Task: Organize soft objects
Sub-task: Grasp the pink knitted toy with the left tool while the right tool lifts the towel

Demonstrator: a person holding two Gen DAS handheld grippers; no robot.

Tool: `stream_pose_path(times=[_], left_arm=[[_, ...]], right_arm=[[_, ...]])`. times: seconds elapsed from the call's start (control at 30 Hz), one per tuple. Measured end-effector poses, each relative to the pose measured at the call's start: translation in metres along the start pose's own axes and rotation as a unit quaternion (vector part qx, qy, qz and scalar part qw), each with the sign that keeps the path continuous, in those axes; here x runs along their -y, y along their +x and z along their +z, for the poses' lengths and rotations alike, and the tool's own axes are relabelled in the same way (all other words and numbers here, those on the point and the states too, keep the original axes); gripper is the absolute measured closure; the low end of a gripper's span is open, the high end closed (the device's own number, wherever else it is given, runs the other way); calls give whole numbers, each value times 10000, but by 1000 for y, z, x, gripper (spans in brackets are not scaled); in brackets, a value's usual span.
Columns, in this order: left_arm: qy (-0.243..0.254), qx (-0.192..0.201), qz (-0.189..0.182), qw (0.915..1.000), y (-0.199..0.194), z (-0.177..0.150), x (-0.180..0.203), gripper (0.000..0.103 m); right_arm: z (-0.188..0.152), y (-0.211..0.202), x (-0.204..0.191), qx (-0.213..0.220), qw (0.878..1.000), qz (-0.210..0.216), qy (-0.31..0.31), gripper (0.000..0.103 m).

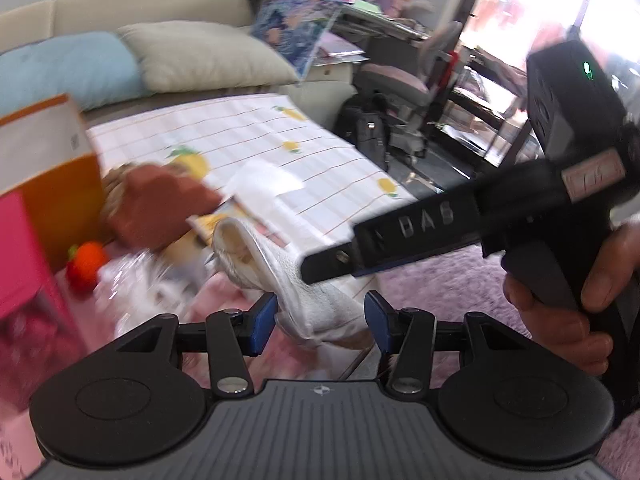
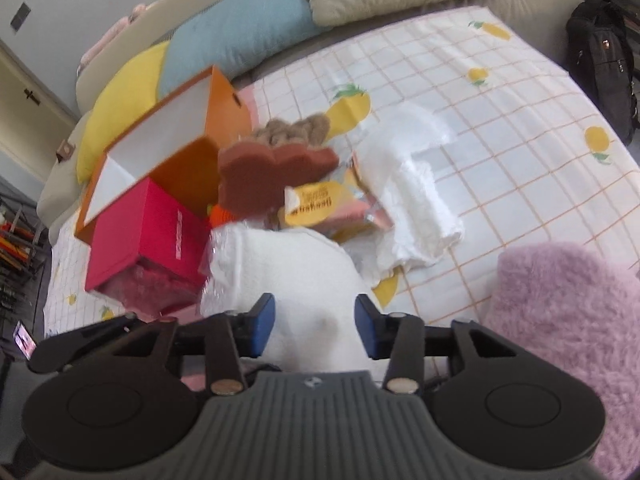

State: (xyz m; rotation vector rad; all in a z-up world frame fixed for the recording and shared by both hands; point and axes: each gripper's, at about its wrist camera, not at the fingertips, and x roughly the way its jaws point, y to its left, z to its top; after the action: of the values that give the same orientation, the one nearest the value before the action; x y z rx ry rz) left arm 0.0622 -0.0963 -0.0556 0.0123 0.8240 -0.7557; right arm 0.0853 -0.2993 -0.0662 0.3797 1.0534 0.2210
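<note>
A white folded towel [image 1: 288, 272] lies on the bed, its near end between the open jaws of my left gripper [image 1: 320, 322]. My right gripper [image 2: 315, 326] is open over the same white towel [image 2: 296, 268]; in the left wrist view its black fingers [image 1: 332, 266] reach the towel from the right. A brown sponge-like toy [image 2: 264, 176] and a tan knitted piece [image 2: 296, 128] sit behind it. A small orange plush [image 1: 86, 262] lies by the boxes. A pink fluffy cushion [image 2: 568, 320] is at right.
An open orange box [image 2: 180, 132] and a red box [image 2: 144, 236] stand at left on the checked sheet [image 2: 500, 120]. A yellow snack packet [image 2: 320, 208] and a white plastic bag [image 2: 412, 184] lie mid-bed. Blue, yellow and beige pillows [image 2: 240, 36] line the headboard. A backpack [image 1: 366, 130] stands beside the bed.
</note>
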Motion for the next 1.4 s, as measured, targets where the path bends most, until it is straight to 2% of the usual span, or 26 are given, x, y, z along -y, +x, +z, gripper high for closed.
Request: stream_pose_path(times=[0.1,0.23,0.37,0.47,0.63,0.77,0.87,0.93,1.0,1.03,1.07,1.1,1.13,1.17,1.27,1.4], left_arm=[[150,36,-144,9998,8,9,11,44],[311,-145,-210,9992,14,9,20,44],[465,-431,506,9967,5,-1,21,43],[80,-607,978,9933,-1,-6,7,37],[-957,-762,1010,9873,1,-10,-19,28],[-1324,-834,1058,9820,14,-5,-22,22],[-1320,-1031,1288,9774,28,-4,-17,22],[-1200,-1090,1437,9763,37,-8,-14,27],[-1098,-1213,1533,9745,44,-12,-14,36],[-1069,-1229,1533,9747,45,-13,-14,44],[-1050,-1253,1518,9748,44,-16,-14,53],[-1035,-1274,1510,9748,43,-17,-14,57],[-1024,-1260,1513,9751,41,-18,-14,62],[-1011,-1237,1498,9757,38,-19,-15,72],[-1031,-1141,1439,9776,24,-19,-16,78],[-1204,-970,1237,9802,-4,-20,-22,80]], right_arm=[[7,-9,2,113,9999,122,11,34],[8,3,8,-7,10000,72,-15,31],[6,27,23,-238,9994,-243,27,34],[3,41,36,-365,9987,-345,53,38],[3,64,45,-721,9953,-644,11,41],[7,74,39,-752,9907,-1033,-474,29],[8,90,39,-1097,9845,-1146,-754,28],[9,96,42,-1167,9828,-1213,-764,31],[10,97,43,-1181,9825,-1225,-759,43],[9,96,43,-1163,9826,-1227,-764,47],[8,94,42,-1139,9828,-1233,-774,56],[7,92,42,-1116,9829,-1230,-791,65],[7,90,41,-1090,9831,-1231,-810,70],[6,88,38,-1072,9829,-1237,-846,79],[3,74,31,-966,9841,-1155,-945,87],[3,45,15,-754,9850,-1052,-1143,89]])
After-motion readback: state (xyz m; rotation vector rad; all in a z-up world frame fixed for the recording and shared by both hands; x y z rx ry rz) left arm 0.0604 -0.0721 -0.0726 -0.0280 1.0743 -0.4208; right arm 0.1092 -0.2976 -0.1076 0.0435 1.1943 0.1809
